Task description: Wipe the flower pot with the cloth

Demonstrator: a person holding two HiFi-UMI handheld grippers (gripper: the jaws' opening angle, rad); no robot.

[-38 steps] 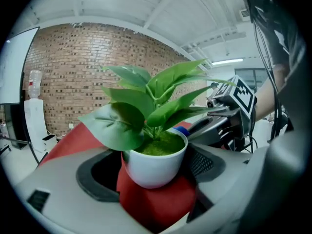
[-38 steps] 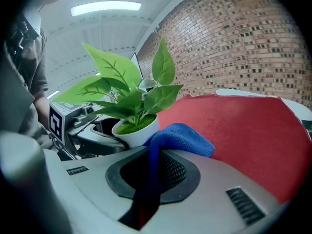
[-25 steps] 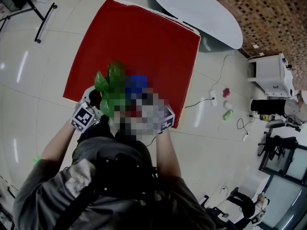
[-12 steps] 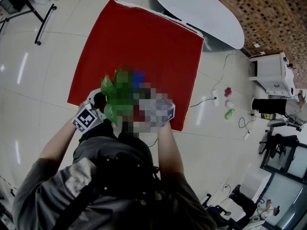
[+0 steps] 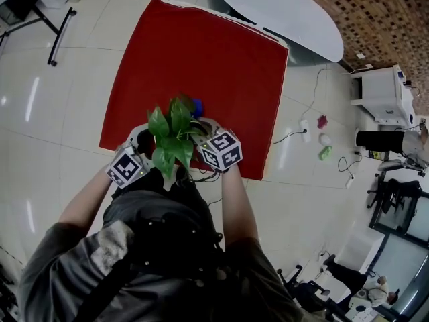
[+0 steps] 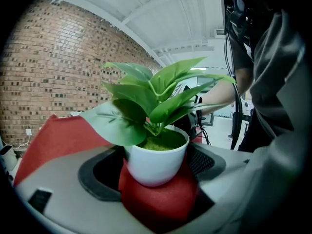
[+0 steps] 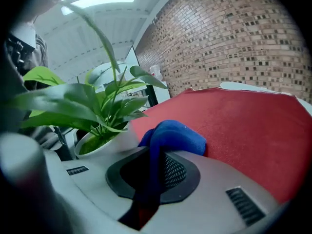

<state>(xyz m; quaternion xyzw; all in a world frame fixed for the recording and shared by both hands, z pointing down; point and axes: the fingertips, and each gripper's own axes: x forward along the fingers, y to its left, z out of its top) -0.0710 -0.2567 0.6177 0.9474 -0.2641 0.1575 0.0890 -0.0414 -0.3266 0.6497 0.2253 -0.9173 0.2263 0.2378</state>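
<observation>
Left gripper [image 6: 156, 191] clamps white flower pot [image 6: 155, 164] – steadying it; right gripper [image 7: 152, 182] pinches blue cloth [image 7: 173, 135] alongside – ready for wiping.

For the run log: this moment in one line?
left gripper: shut on white flower pot | right gripper: shut on blue cloth | cloth beside pot | over red mat

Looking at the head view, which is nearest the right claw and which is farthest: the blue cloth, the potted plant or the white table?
1. Blue cloth: pinched in the right claw itself.
2. Potted plant: just to its left.
3. White table: far off, past the red mat.
</observation>
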